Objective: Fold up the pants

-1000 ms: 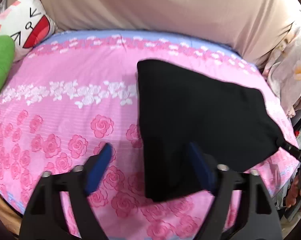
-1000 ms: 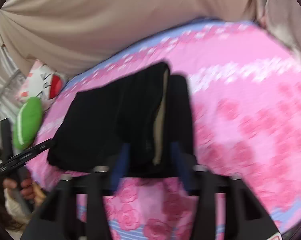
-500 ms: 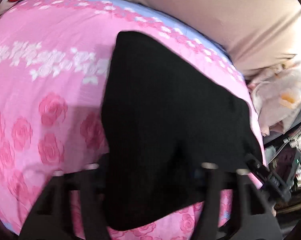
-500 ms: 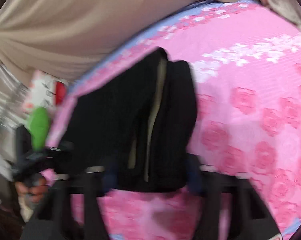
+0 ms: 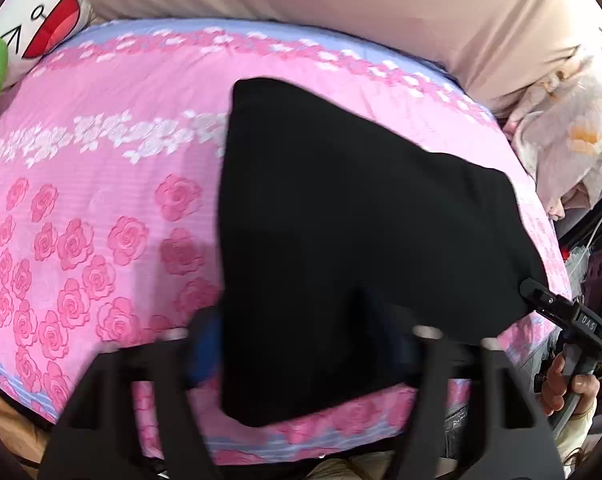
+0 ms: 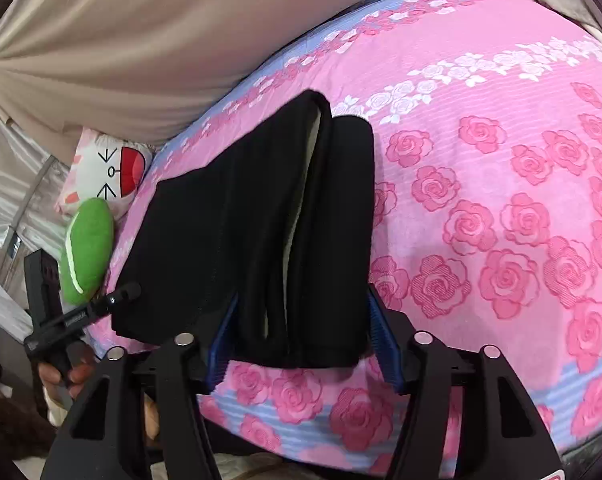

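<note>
Beside black pants (image 6: 261, 220), green plush (image 6: 87, 250).

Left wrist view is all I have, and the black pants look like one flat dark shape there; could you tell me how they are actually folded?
Observer: In the right wrist view, the black pants lie in several stacked layers, with a pale lining strip showing between two folds.
Operator: Thank you. Where is the right gripper, please?
Observer: The right gripper straddles the pants' near end. Its fingers are opening, with the stack between them.
Operator: Is anything lying beside the pants on my side?
Observer: A green plush toy with a pale stripe lies against a cat-face pillow, apart from the pants.
</note>
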{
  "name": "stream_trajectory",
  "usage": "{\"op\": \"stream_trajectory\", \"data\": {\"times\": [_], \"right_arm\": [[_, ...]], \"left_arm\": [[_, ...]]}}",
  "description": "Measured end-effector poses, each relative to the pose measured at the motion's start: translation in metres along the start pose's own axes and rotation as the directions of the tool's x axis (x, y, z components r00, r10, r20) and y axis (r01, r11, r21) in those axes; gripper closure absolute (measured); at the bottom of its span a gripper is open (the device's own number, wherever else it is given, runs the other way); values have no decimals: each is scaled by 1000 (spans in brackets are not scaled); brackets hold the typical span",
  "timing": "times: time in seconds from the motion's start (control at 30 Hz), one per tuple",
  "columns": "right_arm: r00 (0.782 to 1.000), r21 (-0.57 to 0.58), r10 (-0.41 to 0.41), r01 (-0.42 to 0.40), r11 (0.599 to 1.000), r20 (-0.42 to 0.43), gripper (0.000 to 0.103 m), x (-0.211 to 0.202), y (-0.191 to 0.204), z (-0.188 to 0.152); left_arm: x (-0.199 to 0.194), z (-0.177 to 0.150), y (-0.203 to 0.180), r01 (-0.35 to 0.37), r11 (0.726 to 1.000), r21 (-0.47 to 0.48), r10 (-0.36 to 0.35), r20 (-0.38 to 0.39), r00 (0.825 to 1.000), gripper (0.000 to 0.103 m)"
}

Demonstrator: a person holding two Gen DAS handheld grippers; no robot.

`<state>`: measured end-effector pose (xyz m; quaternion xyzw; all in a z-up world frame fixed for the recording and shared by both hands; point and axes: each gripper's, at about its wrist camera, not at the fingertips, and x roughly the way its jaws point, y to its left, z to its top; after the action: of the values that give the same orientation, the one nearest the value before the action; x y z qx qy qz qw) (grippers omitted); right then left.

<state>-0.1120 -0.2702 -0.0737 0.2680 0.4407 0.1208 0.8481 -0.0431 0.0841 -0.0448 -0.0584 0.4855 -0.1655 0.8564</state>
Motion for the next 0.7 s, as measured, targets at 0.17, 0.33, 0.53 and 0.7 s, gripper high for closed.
{"op": "stream_trajectory", "data": {"times": [0.17, 0.33, 0.53, 0.7], "right_arm": [[1000, -69, -7, 7, 998, 9, 23, -1, 16, 4], [1000, -36, 30, -30, 999, -7, 19, 20, 16, 2], [999, -48, 35, -35, 998, 1, 17, 30, 19, 8], [999, -72, 29, -28, 997, 19, 16, 37, 23, 14]], "left_arm": [[17, -1, -11, -2, 1000, -22, 1, -21, 1000, 6], [39, 1, -9, -11, 998, -60, 9, -35, 999, 5], [46, 8, -10, -22, 997, -69, 20, -18, 1000, 5], [51, 13, -13, -41, 997, -66, 41, 1, 999, 5]]}}
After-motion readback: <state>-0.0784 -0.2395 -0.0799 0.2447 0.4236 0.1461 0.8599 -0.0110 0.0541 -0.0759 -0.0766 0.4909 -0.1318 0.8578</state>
